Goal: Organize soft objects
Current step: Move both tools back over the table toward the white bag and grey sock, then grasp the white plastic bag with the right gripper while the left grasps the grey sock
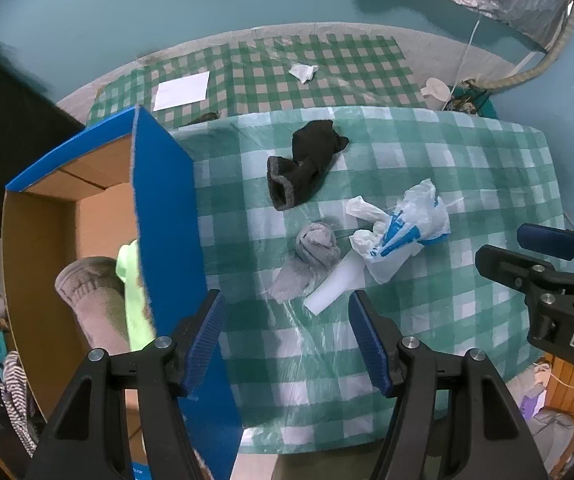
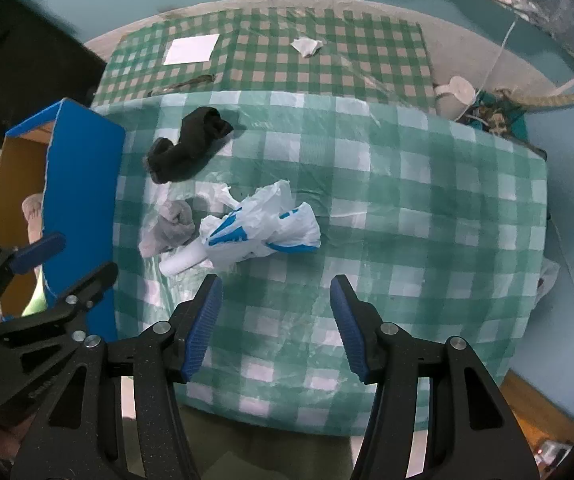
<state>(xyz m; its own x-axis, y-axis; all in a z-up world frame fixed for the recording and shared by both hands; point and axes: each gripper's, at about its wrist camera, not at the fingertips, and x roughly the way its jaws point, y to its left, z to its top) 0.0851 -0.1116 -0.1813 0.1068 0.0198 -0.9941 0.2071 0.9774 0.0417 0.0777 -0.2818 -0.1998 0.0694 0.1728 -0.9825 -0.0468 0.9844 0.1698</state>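
A black sock (image 1: 305,162) (image 2: 189,148), a grey sock (image 1: 307,262) (image 2: 171,226), a white-and-blue plastic bag (image 1: 403,230) (image 2: 263,226) and a white tube (image 1: 333,286) (image 2: 181,262) lie on the green checked table (image 1: 467,200) (image 2: 427,220). A blue cardboard box (image 1: 163,200) (image 2: 83,172) at the table's left holds a beige sock (image 1: 95,300) and a lime-green cloth (image 1: 133,292). My left gripper (image 1: 287,328) is open and empty above the table, just short of the grey sock. My right gripper (image 2: 277,312) is open and empty, just short of the bag.
A second checked cloth (image 1: 287,72) (image 2: 271,56) lies on the floor beyond, with a white paper sheet (image 1: 183,90) and a crumpled tissue (image 1: 303,72). Cables and clutter (image 1: 467,96) sit at the back right. The box wall stands close to my left finger.
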